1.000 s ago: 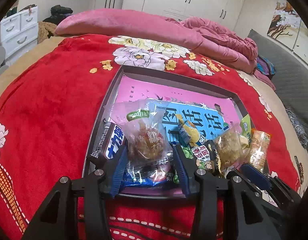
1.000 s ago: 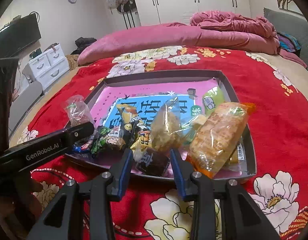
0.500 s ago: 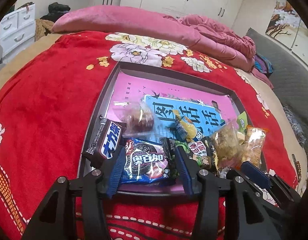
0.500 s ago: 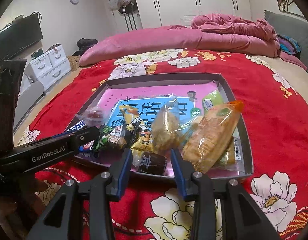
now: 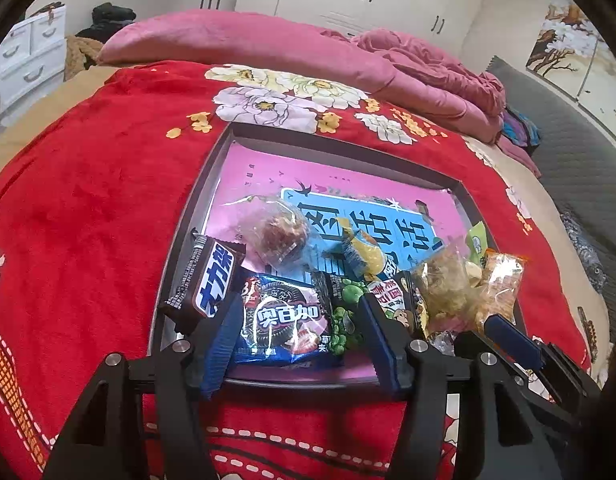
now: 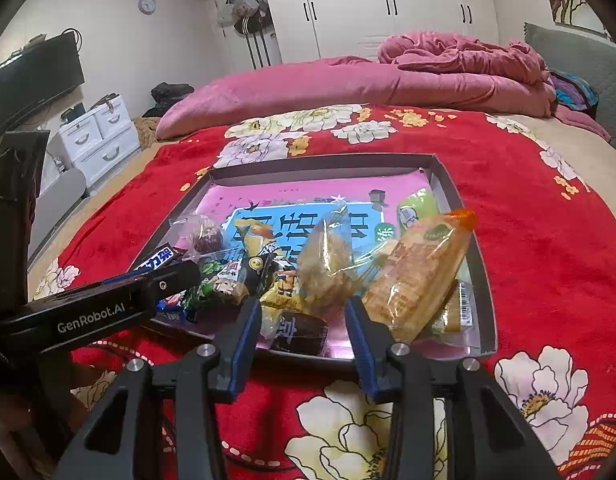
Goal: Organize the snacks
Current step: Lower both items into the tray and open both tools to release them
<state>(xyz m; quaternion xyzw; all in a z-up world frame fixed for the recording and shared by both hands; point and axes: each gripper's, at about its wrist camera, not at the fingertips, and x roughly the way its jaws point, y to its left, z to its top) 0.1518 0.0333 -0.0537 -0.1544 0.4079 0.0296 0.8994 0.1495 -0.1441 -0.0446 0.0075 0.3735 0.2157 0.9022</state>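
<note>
A grey tray (image 5: pixel 195 216) lined with a pink and blue sheet lies on the red blanket, snack packets crowded along its near edge. My left gripper (image 5: pixel 301 340) hovers at that edge with its jaws opening. A blue cookie pack (image 5: pixel 283 320) lies flat between the pads, which do not press on it. A clear bag with a brown snack (image 5: pixel 279 234) rests behind it, and a dark chocolate bar (image 5: pixel 209 280) leans on the left rim. My right gripper (image 6: pixel 303 336) is opening too, around a dark brown packet (image 6: pixel 299 332) it does not touch. An orange bread packet (image 6: pixel 420 276) lies to its right.
The red floral blanket (image 5: pixel 87 200) covers the bed around the tray (image 6: pixel 448 184). A pink quilt (image 5: pixel 267 48) is piled at the far end. White drawers (image 6: pixel 99 136) and a wall TV (image 6: pixel 31 80) stand to the left. One finger (image 6: pixel 163 280) of my left gripper crosses the tray's left corner.
The clear bag with the brown snack, upright between the left pads a second ago, now lies flat in the tray. Both grippers' jaws have widened. The orange bread packet has sunk lower.
</note>
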